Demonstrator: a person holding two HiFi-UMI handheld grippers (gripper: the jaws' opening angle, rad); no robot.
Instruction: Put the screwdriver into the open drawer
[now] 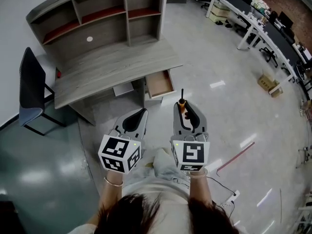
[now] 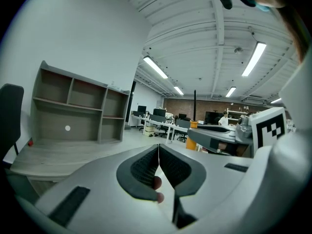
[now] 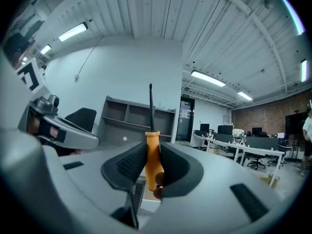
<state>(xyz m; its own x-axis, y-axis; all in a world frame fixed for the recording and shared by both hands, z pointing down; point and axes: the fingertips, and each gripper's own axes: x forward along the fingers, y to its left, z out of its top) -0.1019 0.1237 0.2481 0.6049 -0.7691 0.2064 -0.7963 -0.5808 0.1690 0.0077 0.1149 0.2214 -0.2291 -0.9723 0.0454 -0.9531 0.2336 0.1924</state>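
A screwdriver (image 3: 153,152) with an orange handle and a black shaft stands upright between the jaws of my right gripper (image 3: 151,160), which is shut on it. In the head view the screwdriver (image 1: 182,103) points away from me toward the open drawer (image 1: 160,83) of the grey desk (image 1: 109,67); my right gripper (image 1: 183,112) hangs above the floor, short of the drawer. My left gripper (image 1: 138,117) is beside it, to its left. Its pads (image 2: 146,165) are pressed together with nothing between them. The drawer looks empty inside.
A grey shelf unit (image 1: 97,11) stands on the desk's back. A black chair (image 1: 30,89) is at the desk's left. Rows of white office desks (image 1: 253,18) with chairs run along the far right. A red rod (image 1: 236,158) and a cable lie on the glossy floor.
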